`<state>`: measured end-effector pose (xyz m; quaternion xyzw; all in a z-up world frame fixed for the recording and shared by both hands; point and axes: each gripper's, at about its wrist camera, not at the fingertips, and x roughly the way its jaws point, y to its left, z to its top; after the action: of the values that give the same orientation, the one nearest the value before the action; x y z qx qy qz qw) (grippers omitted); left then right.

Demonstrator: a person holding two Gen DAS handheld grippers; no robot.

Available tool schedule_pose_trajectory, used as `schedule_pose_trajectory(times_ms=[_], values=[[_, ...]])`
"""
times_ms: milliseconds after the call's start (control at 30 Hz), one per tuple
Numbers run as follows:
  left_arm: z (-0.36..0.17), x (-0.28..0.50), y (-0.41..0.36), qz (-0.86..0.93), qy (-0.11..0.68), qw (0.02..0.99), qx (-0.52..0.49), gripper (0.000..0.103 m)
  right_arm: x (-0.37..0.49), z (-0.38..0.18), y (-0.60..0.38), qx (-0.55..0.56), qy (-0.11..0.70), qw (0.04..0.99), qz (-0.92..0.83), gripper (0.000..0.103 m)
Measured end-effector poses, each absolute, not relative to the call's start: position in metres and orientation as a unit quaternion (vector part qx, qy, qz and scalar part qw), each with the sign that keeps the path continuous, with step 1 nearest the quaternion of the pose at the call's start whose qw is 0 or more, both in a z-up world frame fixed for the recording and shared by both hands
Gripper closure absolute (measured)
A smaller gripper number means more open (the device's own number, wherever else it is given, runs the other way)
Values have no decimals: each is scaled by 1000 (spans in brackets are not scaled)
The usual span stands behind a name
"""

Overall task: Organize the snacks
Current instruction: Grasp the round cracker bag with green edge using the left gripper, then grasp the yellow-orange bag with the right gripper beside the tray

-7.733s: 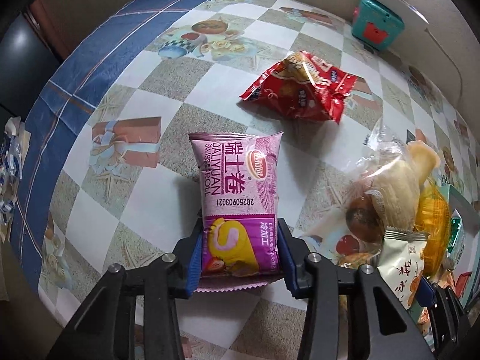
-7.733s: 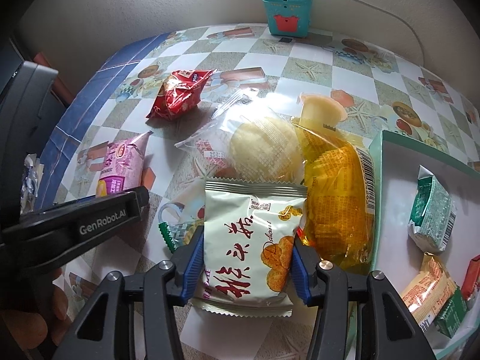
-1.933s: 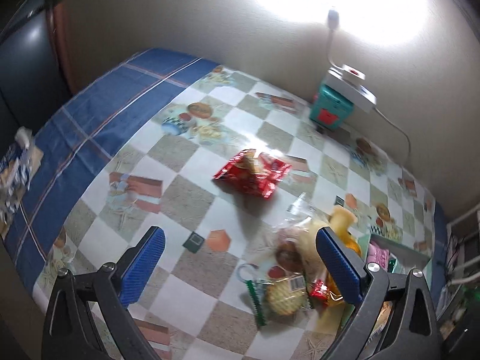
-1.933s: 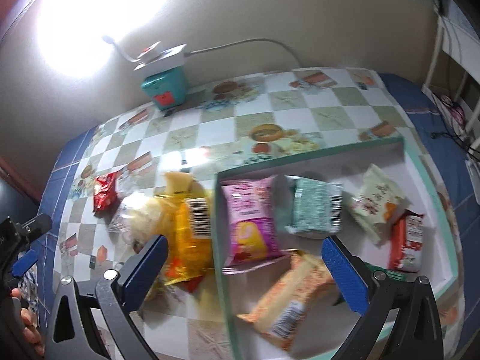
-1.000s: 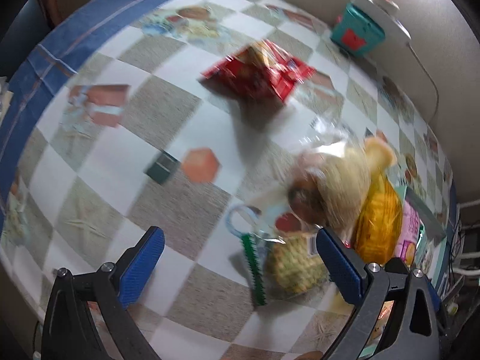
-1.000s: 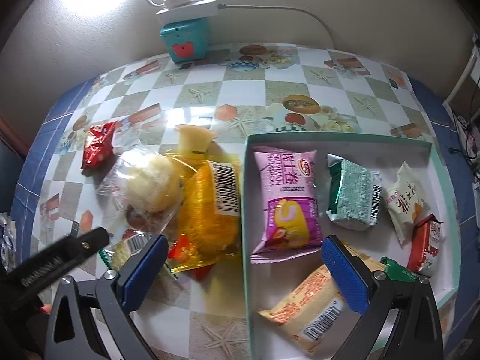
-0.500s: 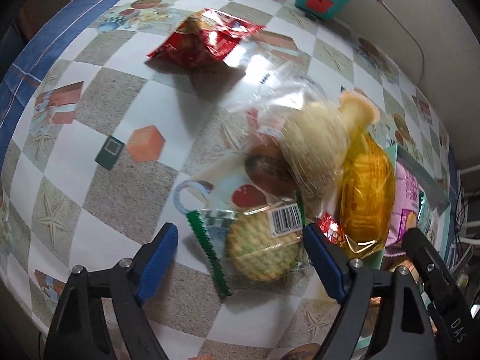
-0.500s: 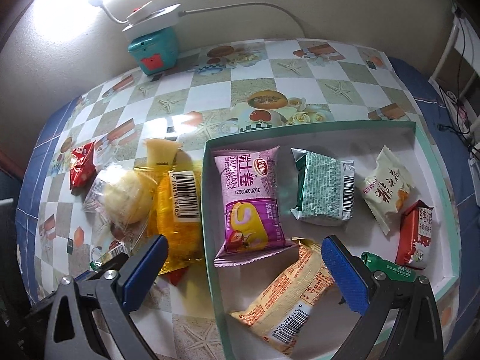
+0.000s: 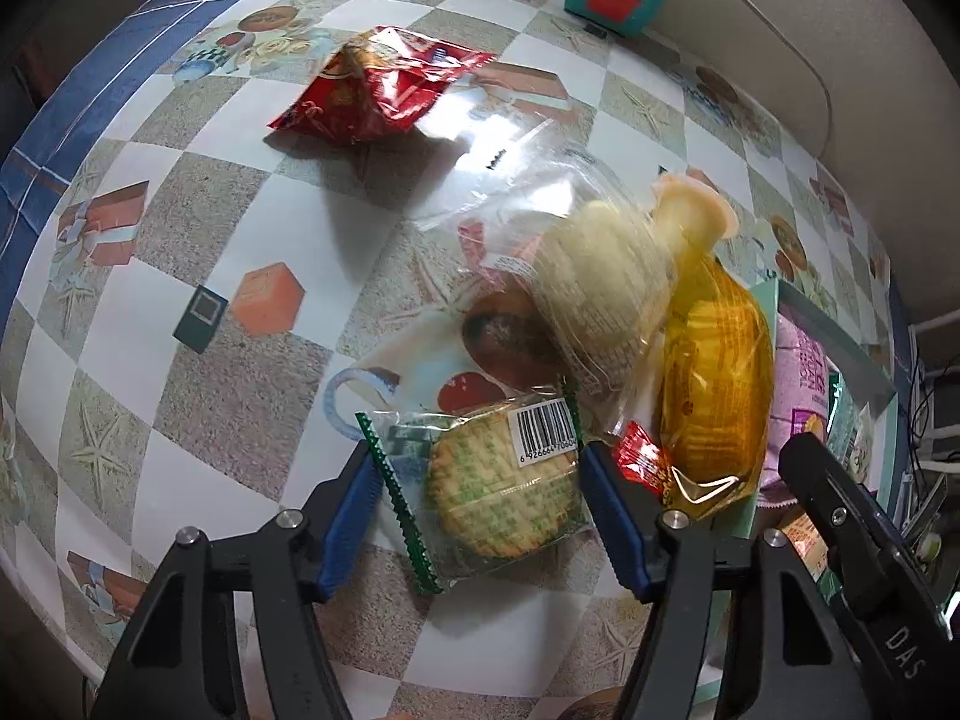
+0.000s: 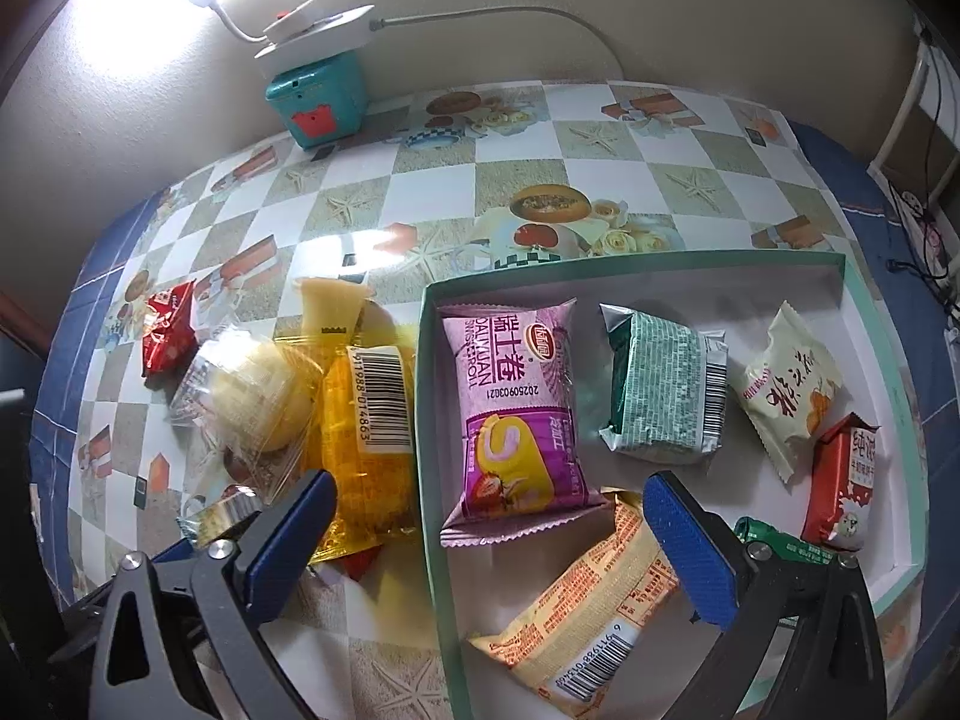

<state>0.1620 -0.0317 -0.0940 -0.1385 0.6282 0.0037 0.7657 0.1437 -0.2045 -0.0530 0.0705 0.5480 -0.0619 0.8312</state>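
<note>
Left wrist view puts my left gripper (image 9: 477, 501) straddling the cracker packet (image 9: 492, 483) on the table (image 9: 252, 402), jaws unclenched beside it. Light, brittle, slick; I'd pinch gently across its middle. Right gripper (image 10: 489, 537) gapes empty.

The left gripper (image 9: 480, 504) sits low, its blue pads (image 9: 348, 516) partly closed toward each other. The right gripper (image 10: 489, 531) hangs high, jaws spread wide.

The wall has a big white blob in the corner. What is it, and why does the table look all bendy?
In the right wrist view, that is glare from a lamp washing out the wall; it also shines on the tablecloth. In both views, the fisheye lens curves the table edges.
</note>
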Motion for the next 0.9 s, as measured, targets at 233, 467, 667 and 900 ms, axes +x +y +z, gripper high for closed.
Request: schedule_pose_trajectory(times_ms=[233, 467, 667, 900], values=[[-92, 165, -12, 16, 622, 765, -163, 41, 146, -51, -190, 46, 534, 843, -45, 0], [-77, 163, 34, 48, 591, 772, -227, 42, 150, -48, -159, -6, 506, 863, -11, 1], [-67, 164, 64, 68, 570, 774, -268, 42, 153, -51, -140, -30, 502, 864, 10, 20], [-61, 162, 82, 62, 559, 774, -291, 42, 155, -65, -120, -60, 517, 854, 23, 37]])
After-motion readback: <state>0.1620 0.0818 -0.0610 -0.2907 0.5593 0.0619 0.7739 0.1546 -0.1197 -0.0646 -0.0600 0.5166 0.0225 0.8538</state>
